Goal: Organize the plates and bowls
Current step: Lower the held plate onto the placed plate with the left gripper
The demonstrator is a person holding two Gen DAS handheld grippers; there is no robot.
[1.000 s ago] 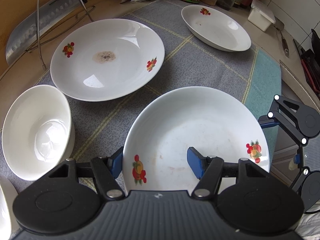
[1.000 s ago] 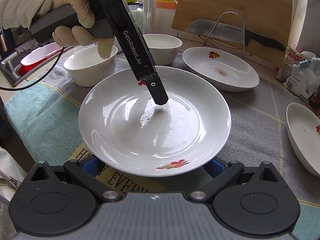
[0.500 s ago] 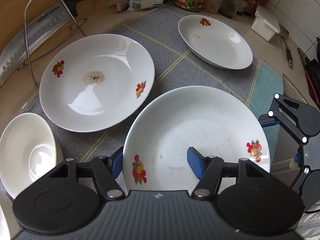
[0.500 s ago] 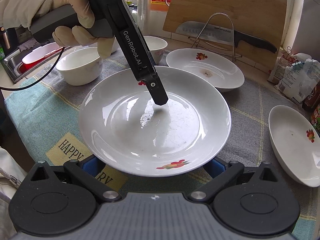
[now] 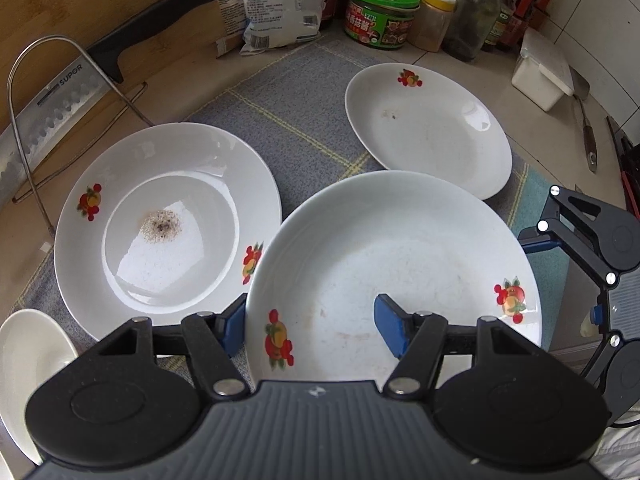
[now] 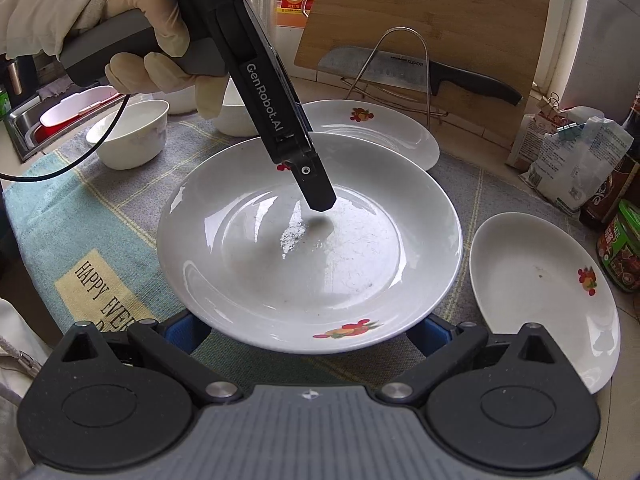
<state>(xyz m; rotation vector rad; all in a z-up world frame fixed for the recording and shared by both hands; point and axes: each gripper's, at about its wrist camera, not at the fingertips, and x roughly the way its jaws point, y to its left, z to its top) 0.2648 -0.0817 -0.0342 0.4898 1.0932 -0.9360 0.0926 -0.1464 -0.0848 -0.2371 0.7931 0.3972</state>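
The held plate (image 6: 310, 240) is carried between both grippers, lifted above the cloth (image 6: 100, 216). The left gripper (image 5: 310, 326) points steeply down and pinches the plate's rim, one blue pad inside, one under. The gloved hand (image 6: 132, 40) grips its handle. The right gripper (image 6: 308, 332) has its jaws wide under the near rim; whether they press it I cannot tell. Beyond the plate lies a stained plate (image 5: 168, 228), to its right an oval dish (image 5: 428, 128).

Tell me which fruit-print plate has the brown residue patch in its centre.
The round plate on the mat nearest the knife rack; the held plate and oval dish lack that patch.
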